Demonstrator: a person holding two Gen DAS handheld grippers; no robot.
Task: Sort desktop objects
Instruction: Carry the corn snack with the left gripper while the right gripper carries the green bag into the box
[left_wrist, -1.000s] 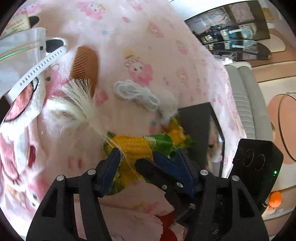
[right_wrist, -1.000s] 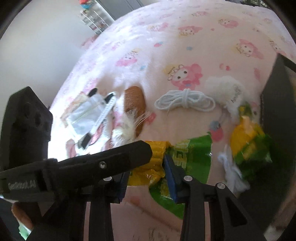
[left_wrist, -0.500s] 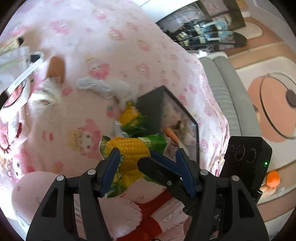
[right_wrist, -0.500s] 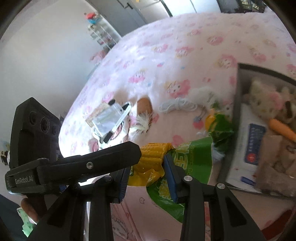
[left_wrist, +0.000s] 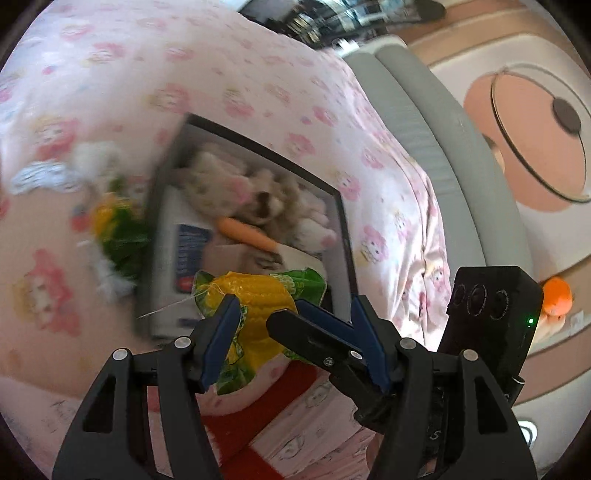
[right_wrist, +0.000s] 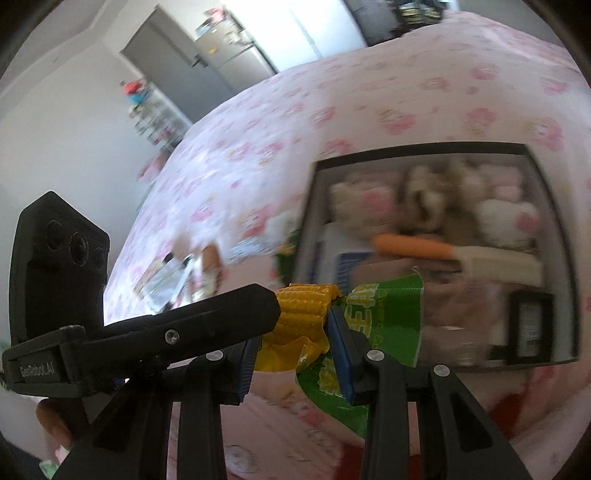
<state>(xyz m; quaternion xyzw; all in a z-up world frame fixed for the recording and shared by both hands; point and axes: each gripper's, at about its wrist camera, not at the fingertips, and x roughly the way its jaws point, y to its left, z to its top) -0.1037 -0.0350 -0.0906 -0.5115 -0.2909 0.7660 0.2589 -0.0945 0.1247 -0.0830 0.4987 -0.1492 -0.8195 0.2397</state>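
Observation:
A yellow and green corn snack packet hangs between both grippers, just above the near edge of an open black box. In the left wrist view my left gripper closes around the packet and around one finger of the right gripper. In the right wrist view my right gripper is shut on the packet, and a left gripper finger crosses in from the left. The box holds plush toys, an orange carrot-shaped thing and a white carton.
A second corn packet, a white cord and a white fluffy thing lie on the pink bedspread left of the box. A clear bag and comb sit further away. A grey padded edge borders the bed.
Both grippers have risen and carried the corn packet away from the comb and cord, across to the black box. The box's inside has come into full view.

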